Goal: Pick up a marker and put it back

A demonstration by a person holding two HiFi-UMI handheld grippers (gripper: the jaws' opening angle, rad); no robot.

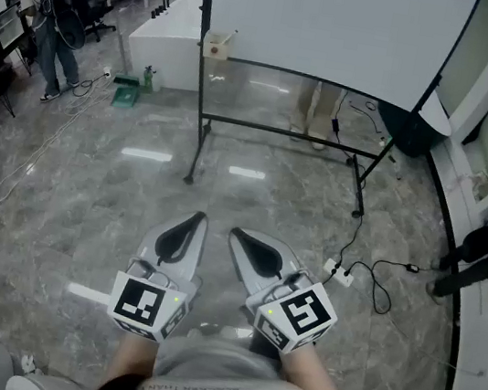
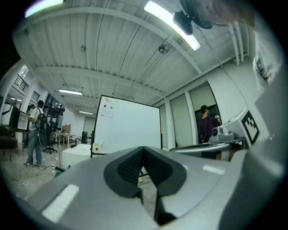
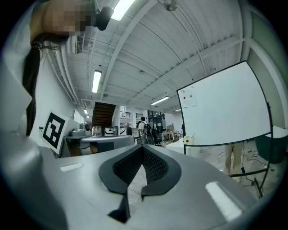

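My left tongs [image 1: 197, 219] and my right tongs [image 1: 237, 233] both clenched on nothing, held low over the marble floor [image 1: 86, 200]; small wooden box [image 1: 217, 45] at the lower left corner of the whiteboard [image 1: 337, 29], marker [image 1: 230, 35] standing tilted in it, well apart from both tongs

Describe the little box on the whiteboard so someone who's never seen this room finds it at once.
Find the big whiteboard on its black stand. At its lower left corner, in the head view, hangs a small pale box with a thin stick poking from its top. It is the only box on the board, with a red dot on its front.
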